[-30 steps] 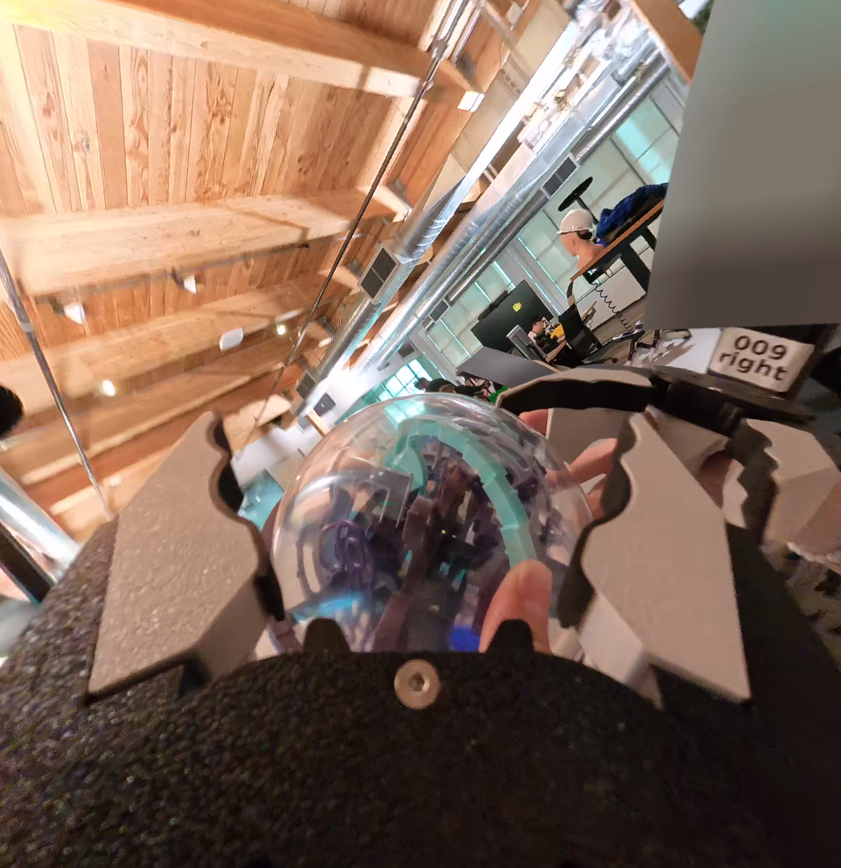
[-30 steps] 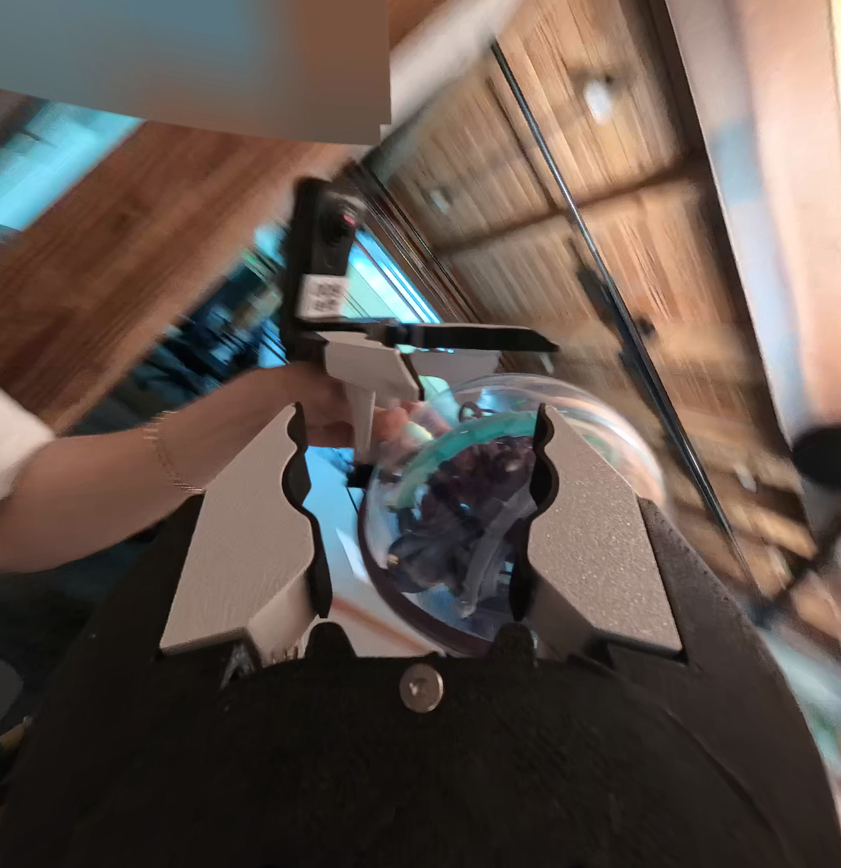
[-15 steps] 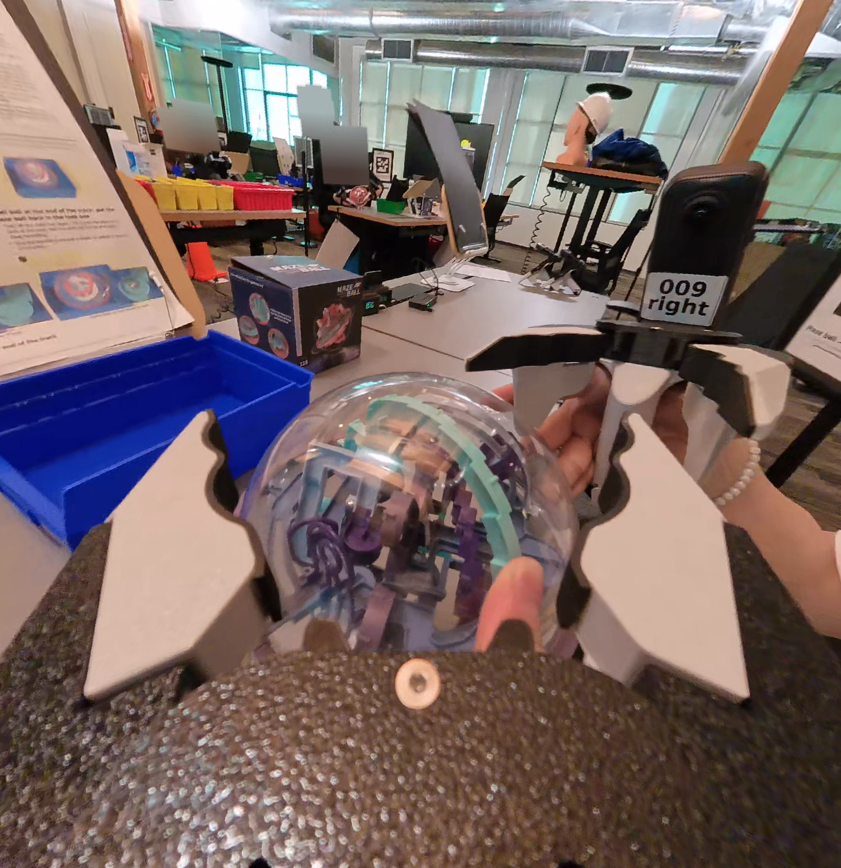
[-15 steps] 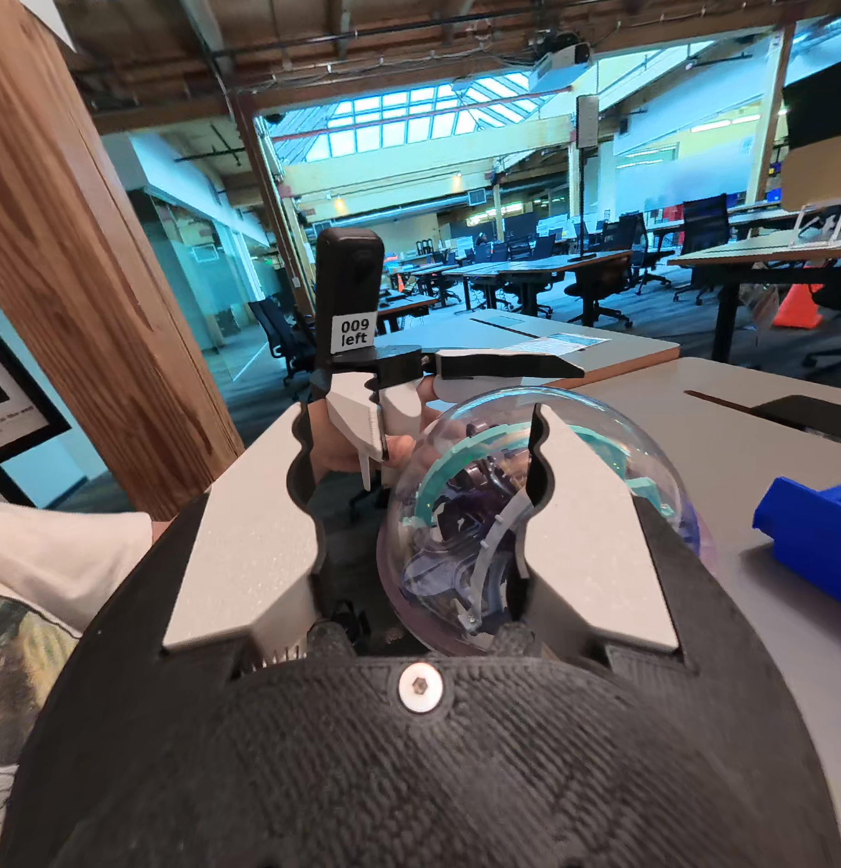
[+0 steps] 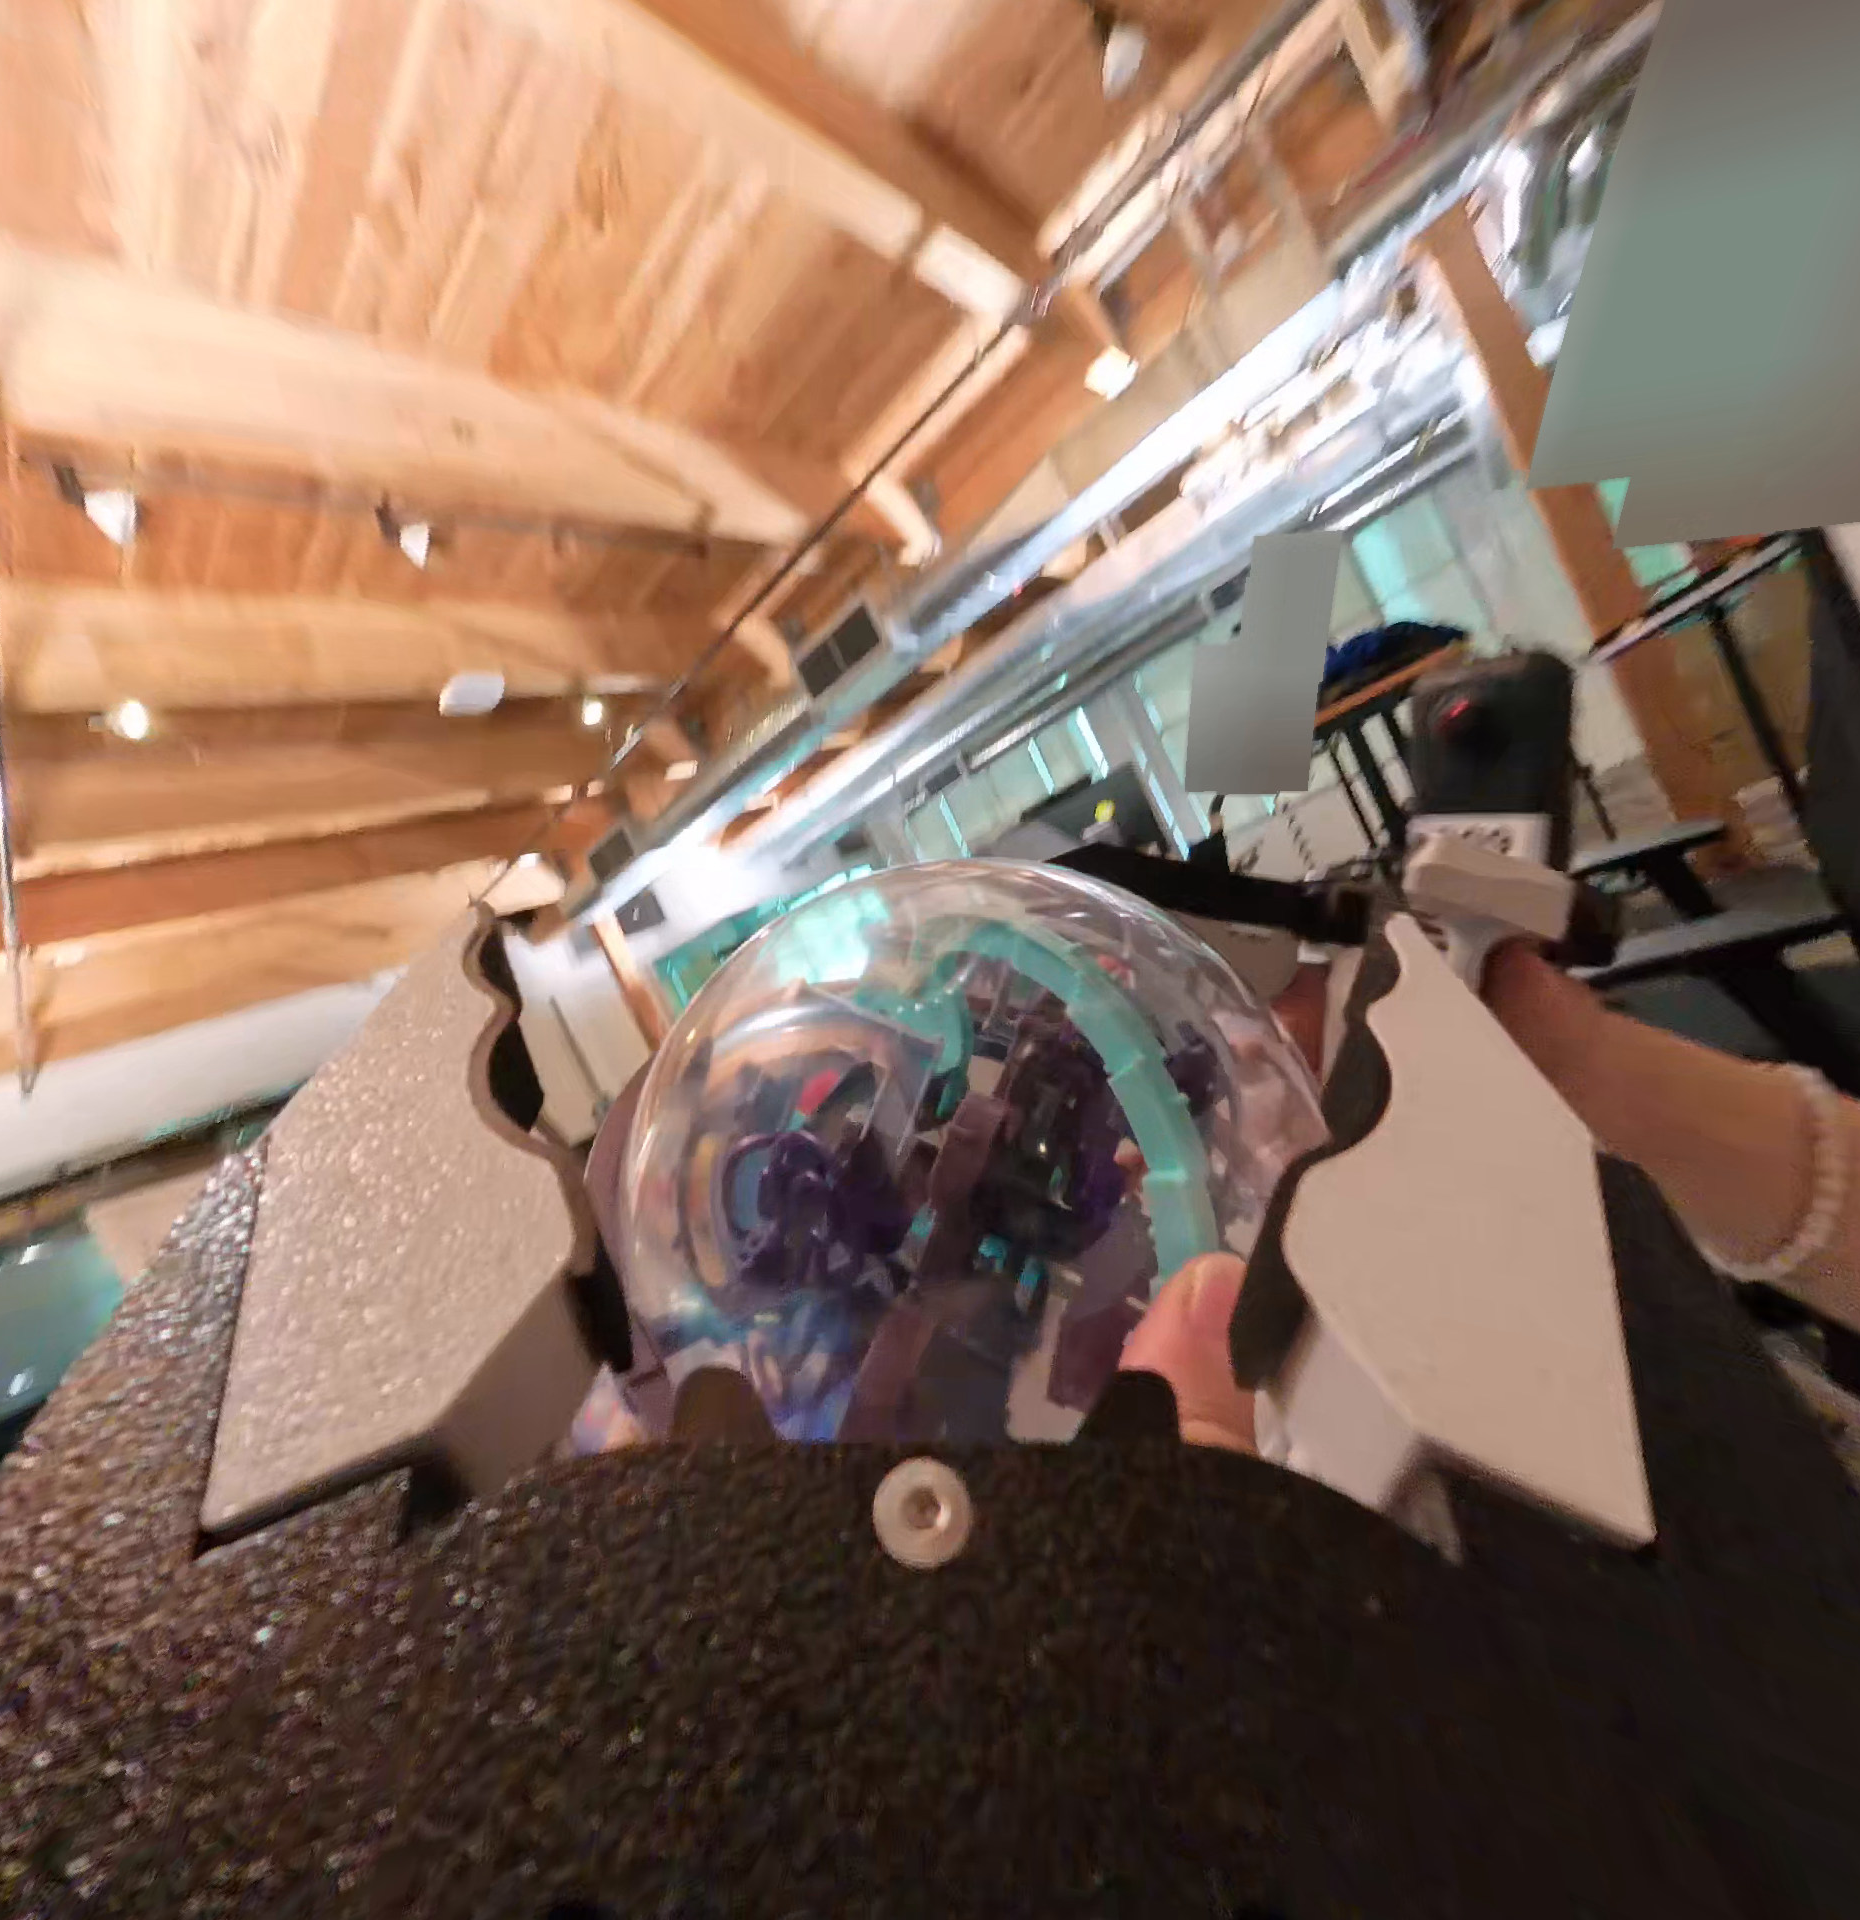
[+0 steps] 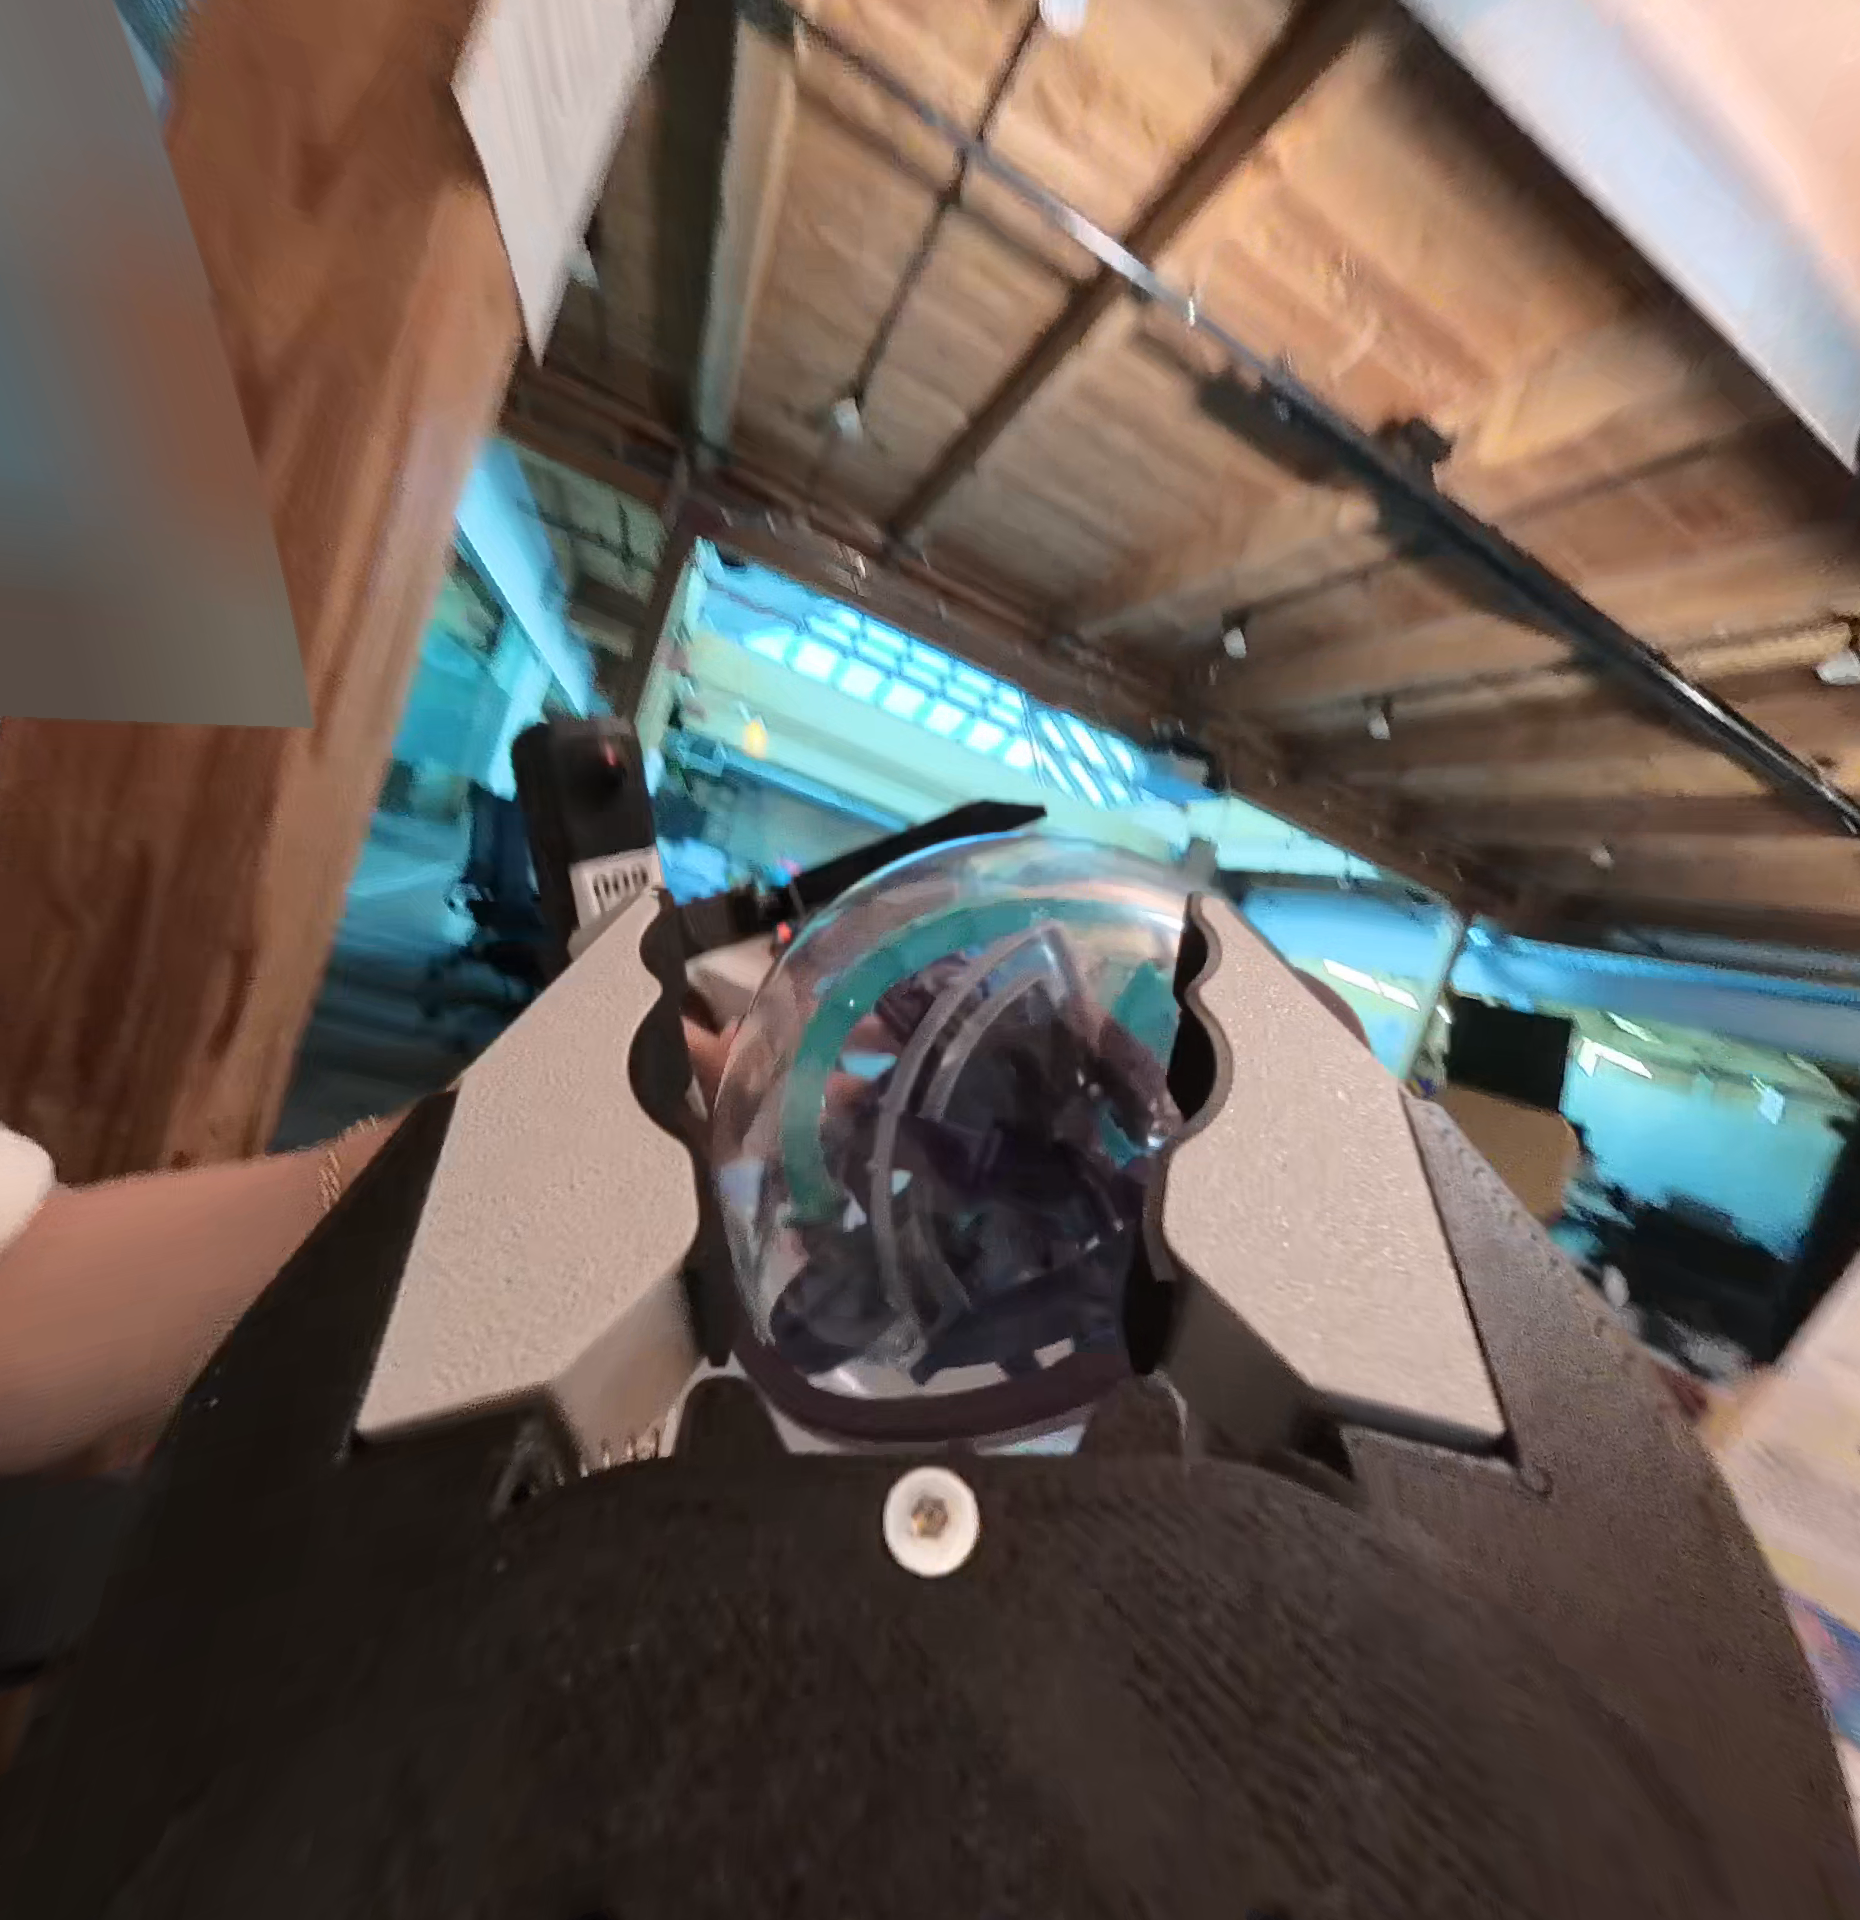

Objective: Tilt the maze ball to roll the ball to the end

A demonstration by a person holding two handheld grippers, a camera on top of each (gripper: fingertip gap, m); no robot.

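Observation:
The maze ball (image 5: 957,1122) is a clear sphere with teal and purple tracks inside. My left gripper (image 5: 941,925) is shut on it, with one pad on each flank, and is tipped up towards the ceiling. A thumb (image 5: 1186,1320) rests on the ball by the right pad. In the right wrist view the ball (image 6: 936,1122) sits in my right gripper (image 6: 931,904). The left pad is at the ball's left edge and the right finger (image 6: 1269,1143) lies across its front. Each gripper shows beyond the ball in the other's view: the right gripper (image 5: 1321,914) and the left gripper (image 6: 614,831). The small ball inside is not discernible.
Both views look up at wooden ceiling beams (image 5: 386,416) and metal ducts (image 5: 1009,603). A wooden post (image 6: 282,831) stands at the left of the right wrist view. The person's wrist with a bead bracelet (image 5: 1819,1174) and forearm (image 6: 178,1226) are close by. Desks (image 5: 1684,914) show far right.
Half a second ago both views were level with the table and the blue bin. Now both grippers have tipped the ball up towards the ceiling. The ball now sits closer to the right gripper's left finger.

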